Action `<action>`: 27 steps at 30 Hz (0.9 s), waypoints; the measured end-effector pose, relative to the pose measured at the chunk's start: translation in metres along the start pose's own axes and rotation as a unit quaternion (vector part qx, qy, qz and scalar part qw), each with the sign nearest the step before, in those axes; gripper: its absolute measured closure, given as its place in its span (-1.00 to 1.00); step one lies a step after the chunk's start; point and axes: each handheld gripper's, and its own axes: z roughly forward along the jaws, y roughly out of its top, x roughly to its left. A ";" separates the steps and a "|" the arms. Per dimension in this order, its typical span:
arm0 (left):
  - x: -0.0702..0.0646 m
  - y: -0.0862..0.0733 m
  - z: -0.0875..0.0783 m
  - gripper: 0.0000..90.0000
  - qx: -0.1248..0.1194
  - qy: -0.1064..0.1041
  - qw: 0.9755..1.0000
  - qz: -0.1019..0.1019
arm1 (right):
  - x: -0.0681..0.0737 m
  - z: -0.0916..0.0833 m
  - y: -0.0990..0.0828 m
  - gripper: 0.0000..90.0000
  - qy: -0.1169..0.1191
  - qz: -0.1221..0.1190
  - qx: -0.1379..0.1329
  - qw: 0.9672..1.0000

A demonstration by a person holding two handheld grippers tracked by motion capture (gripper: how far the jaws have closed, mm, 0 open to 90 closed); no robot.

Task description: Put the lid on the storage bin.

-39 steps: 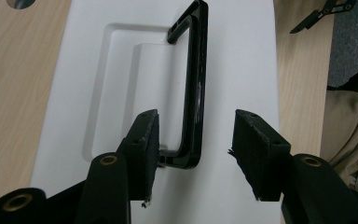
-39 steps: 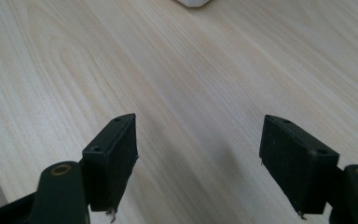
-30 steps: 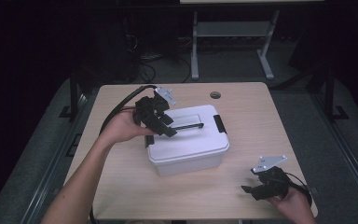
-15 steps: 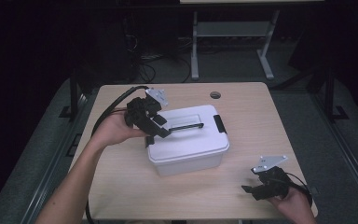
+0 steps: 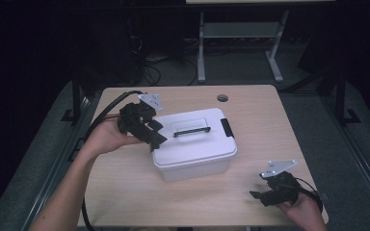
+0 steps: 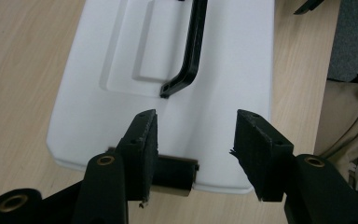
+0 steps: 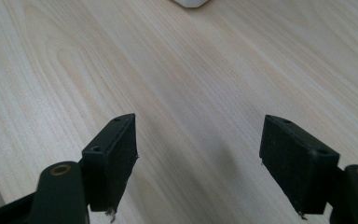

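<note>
At the box's (image 5: 192,144) left end your left gripper (image 6: 196,140) gapes over its black latch (image 6: 175,172), your right gripper (image 7: 198,163) gapes over bare table (image 7: 191,84); rigid, slick plastic, probably light, so pinch the latch.

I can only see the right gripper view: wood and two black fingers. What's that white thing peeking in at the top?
Observer: It's a white box, sitting in the middle of the table.
Operator: Does it have a handle?
Observer: Yes, a black handle lies flat on top.
Operator: What's the other gripper doing?
Observer: The left gripper is over one end of the box, fingers open, beside a black latch.
</note>
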 end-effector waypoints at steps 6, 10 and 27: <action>-0.001 -0.009 -0.005 0.08 -0.001 0.003 1.000 -0.008 | 0.000 0.000 0.000 -0.40 0.001 0.000 0.001 1.000; -0.002 -0.013 -0.008 0.08 -0.002 0.006 1.000 -0.009 | 0.001 0.000 0.000 -0.40 0.000 0.000 0.000 1.000; -0.005 -0.043 -0.017 0.03 -0.002 0.019 0.999 -0.033 | 0.001 -0.001 0.000 -0.41 -0.001 -0.002 0.000 1.000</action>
